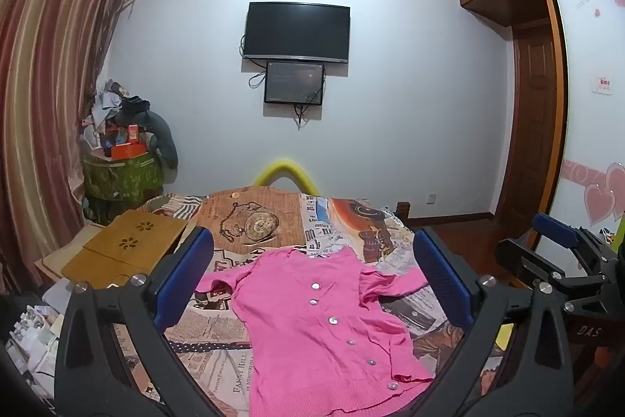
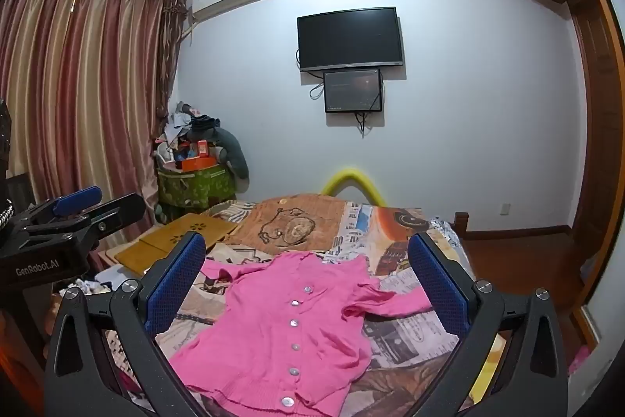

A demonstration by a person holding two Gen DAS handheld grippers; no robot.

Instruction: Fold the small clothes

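Observation:
A small pink buttoned cardigan [image 1: 312, 323] lies spread flat, front up, on a bed covered with a newspaper-print sheet [image 1: 218, 331]. Its sleeves stick out to either side, the right one partly bunched. My left gripper [image 1: 312, 268] hovers above it, open wide, blue pads apart with nothing between them. In the right wrist view the same cardigan [image 2: 289, 331] lies below my right gripper [image 2: 306, 264], which is also open and empty. Each gripper shows at the edge of the other's view: the right gripper [image 1: 562, 253] and the left gripper [image 2: 74, 210].
A yellow-brown wooden lap tray [image 1: 129, 245] rests at the bed's left side. Papers and clutter [image 1: 35, 335] lie lower left. A green bin piled with things [image 1: 121, 167] stands by the curtains. A yellow foam arch [image 1: 287, 174] rises at the bed's far end. A wardrobe [image 1: 586, 124] stands right.

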